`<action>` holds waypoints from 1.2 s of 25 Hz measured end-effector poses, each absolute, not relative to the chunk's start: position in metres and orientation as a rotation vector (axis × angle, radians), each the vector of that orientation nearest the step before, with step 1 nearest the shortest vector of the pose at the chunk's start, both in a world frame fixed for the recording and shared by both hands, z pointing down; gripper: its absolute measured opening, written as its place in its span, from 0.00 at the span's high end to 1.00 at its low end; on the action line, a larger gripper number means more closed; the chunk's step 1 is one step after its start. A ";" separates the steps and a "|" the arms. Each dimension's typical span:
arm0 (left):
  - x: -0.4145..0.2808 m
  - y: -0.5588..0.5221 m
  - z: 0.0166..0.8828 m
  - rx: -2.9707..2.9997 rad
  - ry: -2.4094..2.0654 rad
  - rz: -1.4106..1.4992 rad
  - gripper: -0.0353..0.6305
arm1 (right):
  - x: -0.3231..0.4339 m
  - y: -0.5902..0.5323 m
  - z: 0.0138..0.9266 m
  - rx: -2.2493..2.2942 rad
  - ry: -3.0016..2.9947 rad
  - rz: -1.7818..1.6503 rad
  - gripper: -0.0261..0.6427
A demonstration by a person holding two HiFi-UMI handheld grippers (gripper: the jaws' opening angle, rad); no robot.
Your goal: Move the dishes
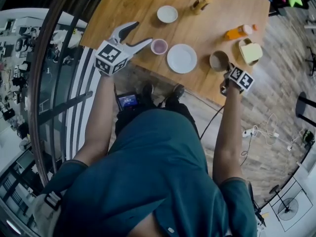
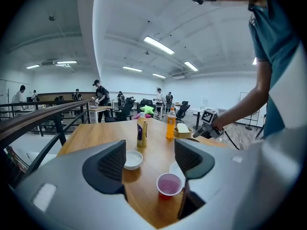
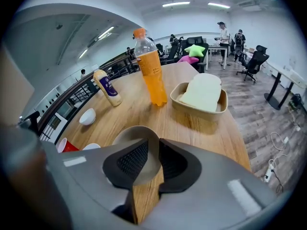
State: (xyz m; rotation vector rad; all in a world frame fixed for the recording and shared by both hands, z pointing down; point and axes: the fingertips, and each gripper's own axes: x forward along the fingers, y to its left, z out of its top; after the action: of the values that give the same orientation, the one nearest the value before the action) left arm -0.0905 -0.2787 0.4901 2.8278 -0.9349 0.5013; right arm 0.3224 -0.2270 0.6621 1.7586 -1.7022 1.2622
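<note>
- Right claw: jaws slightly parted, straddling the rim of the tan bowl at the counter's near edge.
- Left claw: jaws wide apart, nothing between them.
- Beyond it: pink cup beside white plate.

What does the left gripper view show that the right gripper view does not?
Only the left gripper view: the right tool, and the pink inside of the cup. Only the right gripper view: the brown bowl, with its rim between that tool's jaws. Both: the orange bottle, the sauce bottle, the white bowl and the tray.
</note>
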 end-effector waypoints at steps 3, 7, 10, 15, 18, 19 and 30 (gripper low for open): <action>-0.095 -0.279 0.475 2.833 -0.945 0.445 0.50 | 0.321 -0.226 0.644 1.792 -1.722 1.217 0.88; -0.096 -0.277 0.458 2.834 -0.931 0.399 0.55 | 0.316 -0.229 0.610 1.844 -1.787 1.144 0.88; -0.093 -0.276 0.444 2.839 -0.914 0.383 0.58 | 0.306 -0.234 0.577 1.877 -1.860 1.085 0.88; -0.088 -0.272 0.421 2.854 -0.871 0.347 0.62 | 0.270 -0.245 0.504 1.881 -2.048 0.926 0.88; -0.083 -0.271 0.408 2.867 -0.839 0.334 0.62 | 0.244 -0.251 0.463 1.849 -2.164 0.834 0.88; -0.081 -0.270 0.404 2.873 -0.827 0.328 0.62 | 0.234 -0.252 0.450 1.837 -2.206 0.801 0.88; -0.055 -0.249 0.359 2.974 -0.644 0.257 0.62 | 0.113 -0.235 0.312 1.608 -2.633 0.278 0.88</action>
State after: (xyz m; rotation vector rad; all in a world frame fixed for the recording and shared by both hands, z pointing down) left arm -0.0554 -0.2486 0.3585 2.9740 -0.6437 0.2567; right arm 0.1134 -0.2352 0.3118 1.6079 -2.6330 0.2781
